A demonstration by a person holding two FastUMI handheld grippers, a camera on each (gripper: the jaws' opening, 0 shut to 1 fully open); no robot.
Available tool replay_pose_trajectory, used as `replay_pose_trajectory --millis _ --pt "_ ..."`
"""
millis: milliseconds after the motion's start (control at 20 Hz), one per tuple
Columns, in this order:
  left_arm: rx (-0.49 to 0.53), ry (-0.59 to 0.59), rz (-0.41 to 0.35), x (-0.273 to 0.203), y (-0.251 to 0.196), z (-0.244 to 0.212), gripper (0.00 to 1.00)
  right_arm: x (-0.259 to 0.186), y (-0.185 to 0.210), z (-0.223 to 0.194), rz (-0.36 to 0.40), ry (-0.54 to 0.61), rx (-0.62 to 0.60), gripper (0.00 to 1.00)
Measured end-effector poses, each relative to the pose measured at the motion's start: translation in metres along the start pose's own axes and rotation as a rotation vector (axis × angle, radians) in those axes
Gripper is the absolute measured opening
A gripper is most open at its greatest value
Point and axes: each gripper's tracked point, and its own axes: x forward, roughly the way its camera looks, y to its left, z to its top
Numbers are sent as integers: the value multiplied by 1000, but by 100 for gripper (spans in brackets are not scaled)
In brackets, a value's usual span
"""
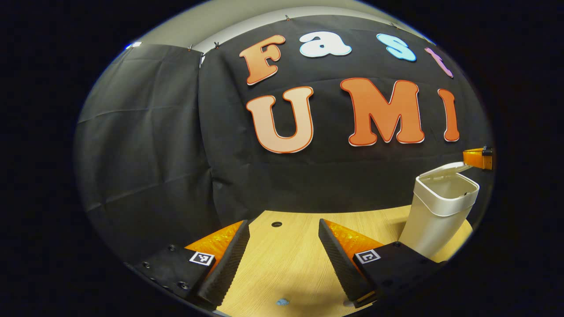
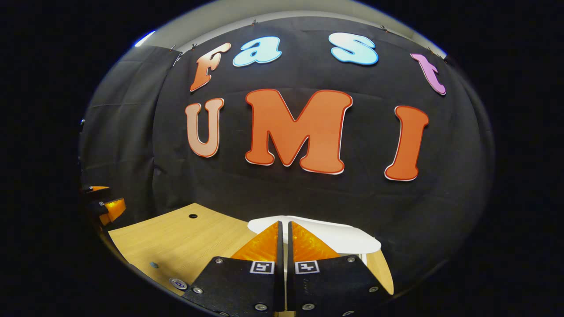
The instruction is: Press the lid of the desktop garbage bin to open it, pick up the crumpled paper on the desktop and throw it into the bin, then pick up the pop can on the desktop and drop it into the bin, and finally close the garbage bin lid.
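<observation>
A white desktop bin (image 1: 434,220) stands on the wooden table at the right of the left gripper view. Its lid (image 1: 445,169) is tilted up and the dark inside shows. Part of my right gripper (image 1: 478,157) shows at the lid's raised far edge. In the right gripper view, my right gripper (image 2: 284,225) is shut with nothing between its fingers, and its tips are at the white lid (image 2: 343,237) just ahead. My left gripper (image 1: 284,223) is open over bare table, left of the bin, holding nothing.
The wooden table (image 1: 291,264) has a small round hole (image 1: 276,224) near its back edge. A small blue speck (image 1: 282,302) lies near the front. My left gripper (image 2: 105,207) shows at the far left of the right gripper view. Black cloth walls close the back.
</observation>
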Motion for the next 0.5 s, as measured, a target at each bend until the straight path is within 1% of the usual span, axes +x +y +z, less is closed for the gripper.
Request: replay_pose_trajectory --millis 100,150,200,250,300,400,450,500 --pt "-17 22 -29 3 -4 -7 100 0 20 -3 35 24 -26 8" --pt "-26 37 -56 3 -9 -10 100 -1 28 -2 40 28 -42 21" --pt "-28 50 -85 3 -11 -14 100 -2 35 5 38 15 -56 27" --pt "-24 68 -113 3 -14 -18 100 -1 42 8 40 3 -67 36" --pt "-19 87 -132 4 -14 -23 100 0 52 5 49 6 -75 41" --pt "-9 125 -170 0 -15 -30 100 -1 77 -10 102 53 -75 58" --pt "-3 139 -190 -1 -15 -35 100 -2 88 -16 116 70 -68 65" --pt "4 158 -212 -2 -17 -40 96 -2 95 -22 124 90 -59 70"
